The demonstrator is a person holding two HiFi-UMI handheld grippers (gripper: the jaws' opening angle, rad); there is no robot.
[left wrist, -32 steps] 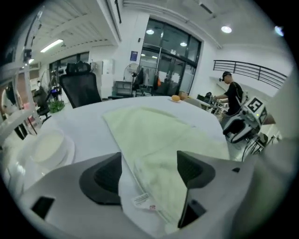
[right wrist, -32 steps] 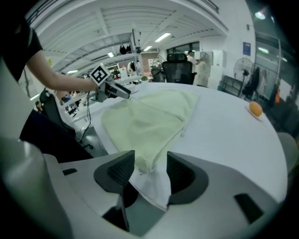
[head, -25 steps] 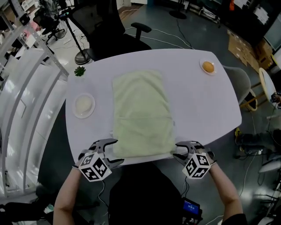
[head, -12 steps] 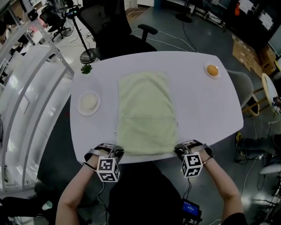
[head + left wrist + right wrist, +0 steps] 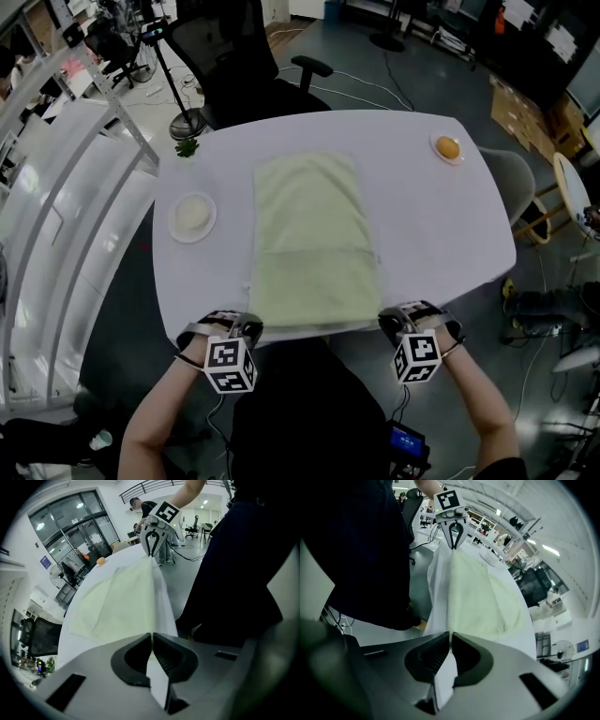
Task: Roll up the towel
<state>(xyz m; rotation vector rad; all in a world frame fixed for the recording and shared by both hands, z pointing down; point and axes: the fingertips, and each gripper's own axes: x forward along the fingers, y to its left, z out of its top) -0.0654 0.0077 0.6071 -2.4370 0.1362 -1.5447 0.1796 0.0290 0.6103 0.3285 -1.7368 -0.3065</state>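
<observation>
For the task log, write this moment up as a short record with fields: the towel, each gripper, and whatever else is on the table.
towel: pale green rectangular cloth towel, flat and unrolled on the white table
left gripper: shut on the towel's near left corner
right gripper: jaws have just been closing, now pinching the near right corner
other items: white round dish left of the towel; small plate with an orange thing at far right; green sprig at the far left edge
rolling: not yet begun
</observation>
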